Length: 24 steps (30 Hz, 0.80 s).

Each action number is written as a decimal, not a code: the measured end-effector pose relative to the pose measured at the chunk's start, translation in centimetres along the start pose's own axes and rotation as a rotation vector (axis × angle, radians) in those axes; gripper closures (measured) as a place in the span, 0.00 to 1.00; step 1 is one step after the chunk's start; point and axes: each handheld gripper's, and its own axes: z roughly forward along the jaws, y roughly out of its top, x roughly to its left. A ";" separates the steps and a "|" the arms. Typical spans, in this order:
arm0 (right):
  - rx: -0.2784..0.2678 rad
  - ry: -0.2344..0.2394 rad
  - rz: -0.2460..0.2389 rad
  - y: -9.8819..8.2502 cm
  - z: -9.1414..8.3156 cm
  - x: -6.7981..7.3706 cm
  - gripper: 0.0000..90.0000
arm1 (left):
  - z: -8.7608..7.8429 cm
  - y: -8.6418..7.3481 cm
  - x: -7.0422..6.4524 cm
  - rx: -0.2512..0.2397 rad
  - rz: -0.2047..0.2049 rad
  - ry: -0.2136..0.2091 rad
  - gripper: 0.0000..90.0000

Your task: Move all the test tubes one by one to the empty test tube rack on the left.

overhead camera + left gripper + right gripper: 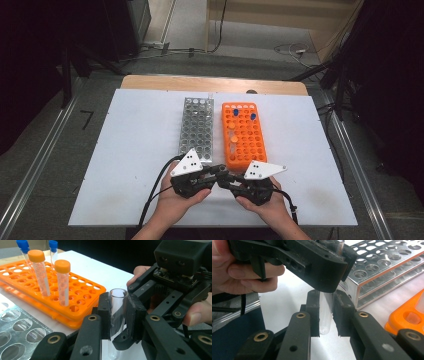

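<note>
1. A clear open tube (pixel 117 312) is held upright near the bench's (pixel 135 150) front edge, just before the orange rack (pixel 243 134).
2. Left gripper (pixel 117 315) fingers are clamped on its upper part.
3. Right gripper (pixel 325 312) fingers are clamped on its lower part.

Even overhead light, dark surroundings; close-ups soft, slightly blurred.

In the left gripper view the clear tube (pixel 117 315) is cut off at the bottom edge; in the right gripper view the left claw (pixel 322 277) hides its top.
</note>
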 end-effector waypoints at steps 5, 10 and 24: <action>-0.013 -0.003 -0.017 -0.1 -0.5 -0.2 0.61 | -0.3 0.3 0.4 -0.013 -0.008 0.013 0.85; -0.050 -0.052 0.013 0.1 -1.8 -0.8 0.35 | -0.5 0.5 1.1 -0.013 -0.022 0.025 0.85; -0.088 -0.069 0.058 -0.9 -5.4 -2.9 0.00 | -1.5 2.4 3.5 -0.040 -0.026 0.069 0.85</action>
